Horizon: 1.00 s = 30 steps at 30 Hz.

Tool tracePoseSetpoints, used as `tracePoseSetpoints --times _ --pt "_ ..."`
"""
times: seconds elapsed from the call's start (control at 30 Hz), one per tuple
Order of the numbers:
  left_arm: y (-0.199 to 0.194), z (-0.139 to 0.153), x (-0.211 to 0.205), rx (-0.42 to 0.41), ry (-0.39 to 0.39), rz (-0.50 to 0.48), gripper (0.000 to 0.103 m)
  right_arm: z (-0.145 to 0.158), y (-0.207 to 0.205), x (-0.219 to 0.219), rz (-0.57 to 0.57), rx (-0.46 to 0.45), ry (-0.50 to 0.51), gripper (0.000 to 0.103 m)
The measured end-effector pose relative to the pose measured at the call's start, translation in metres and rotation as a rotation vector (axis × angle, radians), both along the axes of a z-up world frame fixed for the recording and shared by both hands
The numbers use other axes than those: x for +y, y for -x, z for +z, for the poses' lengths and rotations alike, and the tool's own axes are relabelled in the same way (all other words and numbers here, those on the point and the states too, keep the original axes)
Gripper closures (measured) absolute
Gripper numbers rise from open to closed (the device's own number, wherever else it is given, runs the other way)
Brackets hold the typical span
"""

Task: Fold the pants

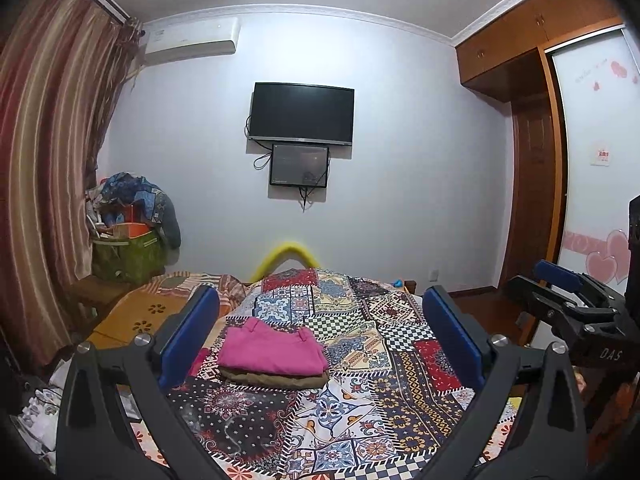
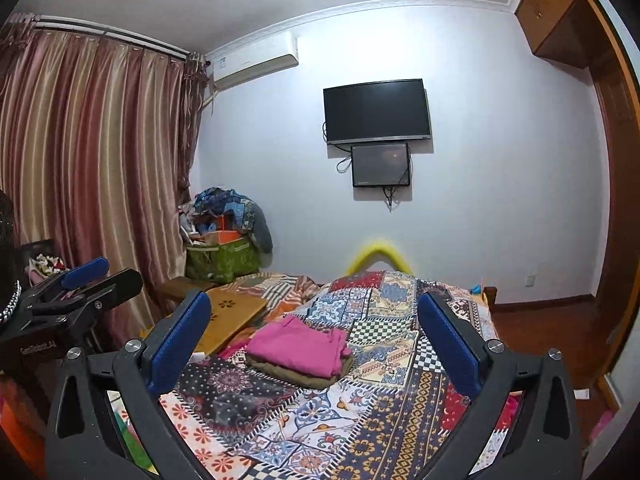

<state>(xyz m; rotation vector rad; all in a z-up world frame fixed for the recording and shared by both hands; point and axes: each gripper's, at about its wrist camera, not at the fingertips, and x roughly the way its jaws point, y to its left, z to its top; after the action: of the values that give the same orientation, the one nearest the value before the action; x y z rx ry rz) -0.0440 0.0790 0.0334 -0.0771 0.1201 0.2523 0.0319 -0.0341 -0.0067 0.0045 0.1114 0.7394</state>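
Observation:
Folded pink pants (image 1: 272, 346) (image 2: 298, 346) lie on top of folded olive-brown pants (image 1: 276, 379) (image 2: 308, 376), stacked on the patchwork bedspread (image 1: 360, 360) (image 2: 380, 380). My left gripper (image 1: 320, 326) hovers level above the bed's near part, its blue pads wide apart with nothing between them; the stack lies ahead, left of centre. My right gripper (image 2: 314, 330) is open just as wide and holds nothing, with the stack ahead between its fingers' lines. Each gripper shows in the other's view: the right gripper (image 1: 560, 280) at the right edge, the left gripper (image 2: 86, 272) at the left edge.
A wooden board with flower cut-outs (image 2: 228, 316) lies on the bed's left side. A heap of bags and boxes (image 1: 132, 236) stands by the striped curtain (image 1: 52, 160). A television (image 1: 301, 114) hangs on the far wall. A wooden wardrobe (image 1: 536, 160) and red floor lie right.

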Motion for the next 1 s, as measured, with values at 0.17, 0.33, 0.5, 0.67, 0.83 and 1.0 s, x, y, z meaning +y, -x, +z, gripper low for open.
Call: tracePoseSetpoints --times 0.17,0.33,0.5,0.67,0.83,1.0 --pt "-0.0008 0.0 -0.0013 0.002 -0.001 0.001 0.0 -0.0001 -0.0011 -0.0006 0.001 0.007 -0.006 0.0" --pt "-0.0021 -0.0015 -0.002 -0.001 -0.002 0.005 0.0 0.0011 -0.0013 -0.0029 0.001 0.013 -0.007 0.0" --pt "-0.0024 -0.003 -0.0034 0.0 -0.007 0.006 0.0 0.0009 -0.0017 -0.0033 0.0 0.017 -0.006 0.0" --pt "-0.0029 -0.0054 -0.0052 0.004 -0.015 -0.002 0.0 0.0007 -0.0029 -0.0045 -0.004 0.02 -0.006 0.0" --pt "-0.0023 -0.0057 -0.0047 0.004 -0.02 -0.007 0.0 0.0014 -0.0023 -0.006 -0.008 0.021 -0.008 0.0" --pt "-0.0019 -0.0056 -0.0038 0.004 -0.016 -0.01 0.0 0.0018 -0.0027 -0.0055 -0.009 0.021 -0.008 0.0"
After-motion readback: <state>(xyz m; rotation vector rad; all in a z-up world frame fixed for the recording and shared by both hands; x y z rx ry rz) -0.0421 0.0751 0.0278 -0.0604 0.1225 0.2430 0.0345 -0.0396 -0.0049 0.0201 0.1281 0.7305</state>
